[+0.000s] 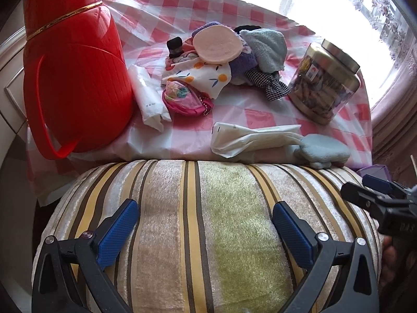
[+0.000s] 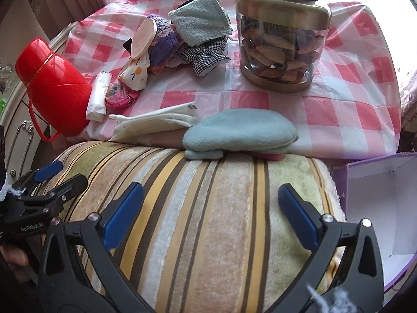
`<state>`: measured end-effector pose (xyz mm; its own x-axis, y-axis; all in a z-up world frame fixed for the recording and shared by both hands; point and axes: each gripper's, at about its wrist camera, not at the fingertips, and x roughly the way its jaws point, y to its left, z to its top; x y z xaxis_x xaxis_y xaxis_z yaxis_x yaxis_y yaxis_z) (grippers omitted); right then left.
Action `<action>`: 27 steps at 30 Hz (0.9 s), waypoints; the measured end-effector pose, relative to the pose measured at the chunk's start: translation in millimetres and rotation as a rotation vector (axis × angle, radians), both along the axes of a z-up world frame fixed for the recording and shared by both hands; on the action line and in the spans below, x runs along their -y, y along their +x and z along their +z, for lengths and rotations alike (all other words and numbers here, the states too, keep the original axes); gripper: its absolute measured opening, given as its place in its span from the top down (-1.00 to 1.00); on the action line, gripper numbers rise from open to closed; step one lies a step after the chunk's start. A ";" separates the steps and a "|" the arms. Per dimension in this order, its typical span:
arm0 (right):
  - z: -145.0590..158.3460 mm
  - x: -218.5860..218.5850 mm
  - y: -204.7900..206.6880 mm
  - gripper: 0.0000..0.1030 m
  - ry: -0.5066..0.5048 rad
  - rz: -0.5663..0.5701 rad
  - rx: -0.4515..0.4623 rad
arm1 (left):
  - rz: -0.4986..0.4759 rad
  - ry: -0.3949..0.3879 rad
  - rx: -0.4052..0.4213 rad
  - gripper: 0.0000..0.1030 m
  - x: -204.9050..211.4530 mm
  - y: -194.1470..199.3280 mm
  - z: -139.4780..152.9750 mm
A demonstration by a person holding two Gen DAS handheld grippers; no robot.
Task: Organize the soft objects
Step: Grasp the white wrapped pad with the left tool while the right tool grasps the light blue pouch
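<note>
**Both grippers spread over the striped cushion**

At the table's left edge a red thermos point(image 1: 75, 78) stands upright, its handle toward the near side. Just beside it lies a white packet point(image 1: 149, 96), and a pink pouch point(image 1: 186, 101) touches that packet. Toward the middle of the table point(image 1: 234, 114) sits the pile of soft things: a floral cloth point(image 1: 206, 77), a round pink pad point(image 1: 217, 44) resting on top, a purple knit piece point(image 1: 242, 61), a blue towel point(image 1: 268, 48) and a checked cloth point(image 1: 268, 84) trailing from under it. A glass jar point(image 1: 324, 83) with a metal lid stands near the right edge.

At the near edge lies a white bag point(image 1: 250, 138), and a blue mitt point(image 2: 239, 134) beside it overlaps the striped cushion point(image 1: 203, 234) pressed up against the table.

The left gripper point(image 1: 206, 214) hangs over the cushion's left half, fingers wide apart and gripping nothing. The right gripper point(image 2: 211, 198) hangs over the right half, its fingers equally spread. Right of the cushion sits an open purple box point(image 2: 375, 198).
</note>
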<state>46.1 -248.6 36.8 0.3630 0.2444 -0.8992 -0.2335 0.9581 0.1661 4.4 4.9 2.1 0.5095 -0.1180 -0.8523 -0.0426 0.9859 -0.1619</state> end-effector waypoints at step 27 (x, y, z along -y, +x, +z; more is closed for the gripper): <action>-41.7 34.2 75.8 -0.83 0.127 -0.156 -0.236 | -0.505 0.277 -0.099 -0.01 78.1 117.4 -34.9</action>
